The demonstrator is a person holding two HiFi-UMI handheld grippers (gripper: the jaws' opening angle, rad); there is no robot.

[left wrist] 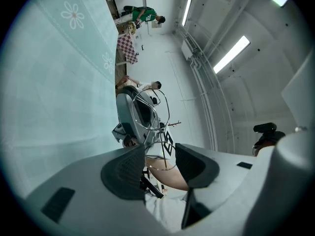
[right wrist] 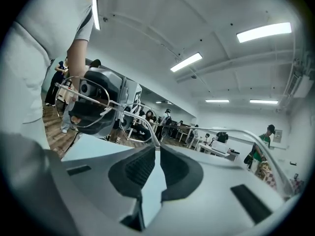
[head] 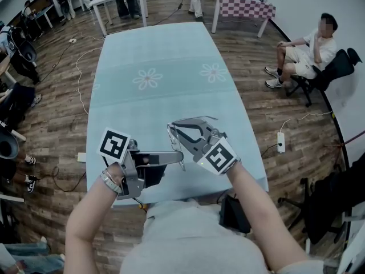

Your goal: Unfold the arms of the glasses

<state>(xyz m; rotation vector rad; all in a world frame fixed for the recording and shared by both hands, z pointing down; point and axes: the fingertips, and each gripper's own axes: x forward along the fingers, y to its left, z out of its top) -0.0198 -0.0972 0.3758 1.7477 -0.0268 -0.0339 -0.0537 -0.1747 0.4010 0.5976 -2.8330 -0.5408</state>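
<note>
**Wire glasses (head: 175, 147) held in the air between two hand-held grippers.**
Lower centre of the head view, above the near edge of the pale-blue table (head: 154, 50): left gripper (left wrist: 160, 163) clamped on the lens frame, right gripper (right wrist: 156, 151) pinched on one thin arm (right wrist: 149, 128).

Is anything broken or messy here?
Nothing looks wrong. The thin wire-framed glasses are up in the air above the pale blue flowered table, held by the left gripper and the right gripper. No bend or break shows.
</note>
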